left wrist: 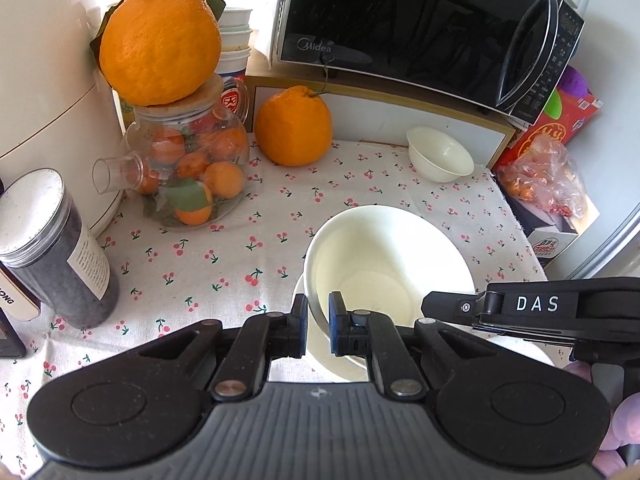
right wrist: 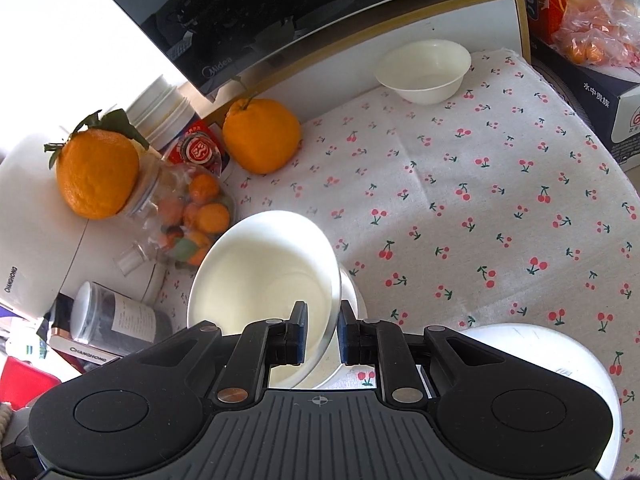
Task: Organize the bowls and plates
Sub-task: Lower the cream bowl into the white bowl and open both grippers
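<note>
My left gripper (left wrist: 318,322) is shut on the near-left rim of a large white bowl (left wrist: 384,256), which is tilted over a white plate (left wrist: 316,344) beneath it. My right gripper (right wrist: 322,332) is shut on the right rim of the same bowl (right wrist: 264,276), its side showing in the left wrist view (left wrist: 532,308). A small cream bowl (left wrist: 440,154) sits upright near the back by the shelf; it also shows in the right wrist view (right wrist: 424,70). Another white plate (right wrist: 560,364) lies at the near right.
A cherry-print cloth (left wrist: 240,248) covers the table. A glass jar of small oranges (left wrist: 192,168) with a big orange (left wrist: 160,40) on top stands at the left, beside a dark canister (left wrist: 52,248). Another orange (left wrist: 294,126), a microwave (left wrist: 424,24) and boxes (left wrist: 556,136) line the back.
</note>
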Motion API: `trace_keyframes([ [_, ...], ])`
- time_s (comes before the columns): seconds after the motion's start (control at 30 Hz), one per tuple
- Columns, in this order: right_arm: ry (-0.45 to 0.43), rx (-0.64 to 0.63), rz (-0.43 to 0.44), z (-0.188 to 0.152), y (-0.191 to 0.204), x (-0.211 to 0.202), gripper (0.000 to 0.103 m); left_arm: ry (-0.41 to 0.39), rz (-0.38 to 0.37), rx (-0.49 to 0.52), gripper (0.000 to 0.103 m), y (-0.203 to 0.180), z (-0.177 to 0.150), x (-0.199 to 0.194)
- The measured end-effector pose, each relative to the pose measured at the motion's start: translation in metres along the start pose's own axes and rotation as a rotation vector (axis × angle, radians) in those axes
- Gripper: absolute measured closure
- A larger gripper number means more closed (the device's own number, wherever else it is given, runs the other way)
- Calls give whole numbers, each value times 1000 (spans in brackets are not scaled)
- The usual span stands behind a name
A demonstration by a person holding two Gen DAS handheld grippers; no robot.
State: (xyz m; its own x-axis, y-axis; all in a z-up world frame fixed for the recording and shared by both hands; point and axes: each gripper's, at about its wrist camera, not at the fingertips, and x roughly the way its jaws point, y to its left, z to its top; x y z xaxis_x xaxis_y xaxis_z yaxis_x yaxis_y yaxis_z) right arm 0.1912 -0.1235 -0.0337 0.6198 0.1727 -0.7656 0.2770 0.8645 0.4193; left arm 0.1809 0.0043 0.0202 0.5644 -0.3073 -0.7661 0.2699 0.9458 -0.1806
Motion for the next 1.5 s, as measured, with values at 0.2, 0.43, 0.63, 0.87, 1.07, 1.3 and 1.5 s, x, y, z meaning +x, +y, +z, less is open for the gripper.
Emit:
trace_keyframes([
  [0.2, 11, -16, -15, -2, 3, 6, 85, 20, 8, -1, 94, 3, -2, 6],
  [0.43, 23, -29, -28, -3, 3, 12, 85, 35, 21, 4, 94, 3, -4, 12],
  [0.63, 39, -41, -41, -4, 3, 19, 85, 53, 27, 5, 93, 4, -7, 18],
  [0.87, 54, -56, -52, -6, 4, 23, 85, 68, 36, 7, 93, 5, -8, 23],
  [1.07, 60, -63, -51, -6, 4, 25, 85, 71, 40, 13, 93, 6, -10, 25],
  [1.3, 68, -53, -38, -5, 2, 23, 85, 71, 39, 11, 93, 6, -11, 26],
  [1.5, 66, -46, -23, -3, 0, 19, 85, 67, 36, 12, 93, 7, -12, 28],
])
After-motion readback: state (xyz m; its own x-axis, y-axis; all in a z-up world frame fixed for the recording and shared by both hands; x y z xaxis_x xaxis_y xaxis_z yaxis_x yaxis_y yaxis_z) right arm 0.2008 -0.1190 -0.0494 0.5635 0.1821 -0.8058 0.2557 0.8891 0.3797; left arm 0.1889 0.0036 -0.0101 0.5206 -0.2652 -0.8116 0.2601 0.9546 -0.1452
